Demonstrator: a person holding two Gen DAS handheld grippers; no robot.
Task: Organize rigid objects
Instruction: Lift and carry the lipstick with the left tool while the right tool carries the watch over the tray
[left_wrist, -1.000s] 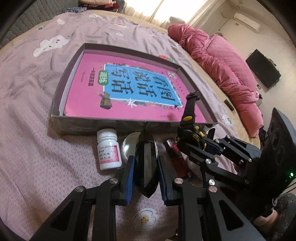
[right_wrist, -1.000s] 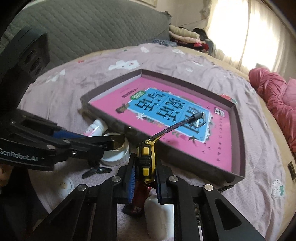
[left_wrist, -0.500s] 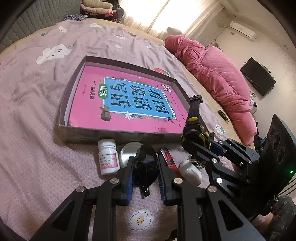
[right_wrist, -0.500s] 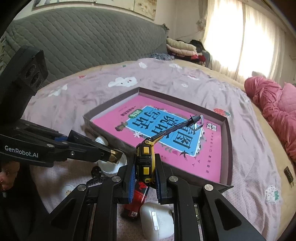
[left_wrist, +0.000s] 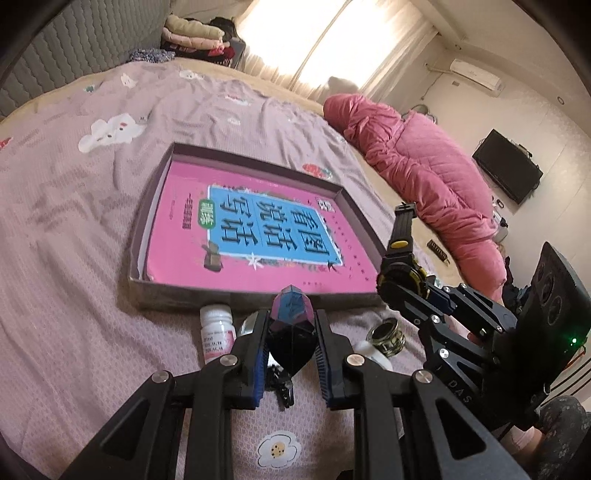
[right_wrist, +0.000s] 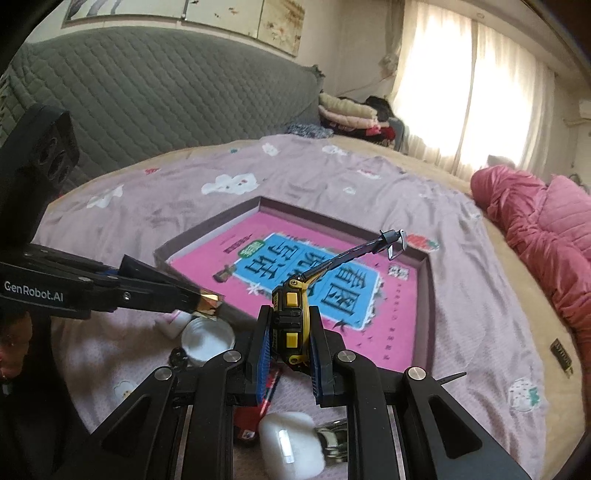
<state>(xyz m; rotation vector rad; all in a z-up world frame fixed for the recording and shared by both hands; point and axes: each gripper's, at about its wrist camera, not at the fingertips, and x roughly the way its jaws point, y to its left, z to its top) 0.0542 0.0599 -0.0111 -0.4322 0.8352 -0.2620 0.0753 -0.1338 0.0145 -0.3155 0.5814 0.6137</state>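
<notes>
two grippers hover near the tray (left_wrist: 255, 295) on the bed, left gripper (left_wrist: 291, 332) clamped on a dark faceted block (left_wrist: 290, 332), right gripper (right_wrist: 290, 332) clamped on a black-and-yellow watch (right_wrist: 291, 321), likely next carrying both forward over the tray's near wall.

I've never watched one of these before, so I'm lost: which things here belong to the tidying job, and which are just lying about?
Part of the job:
- left tongs, shut on a dark faceted crystal
- right tongs, shut on a black-and-yellow watch
- shallow box
- pill bottle
- white earbud case

Just lying about:
- pink quilt
- folded clothes
- television
</notes>
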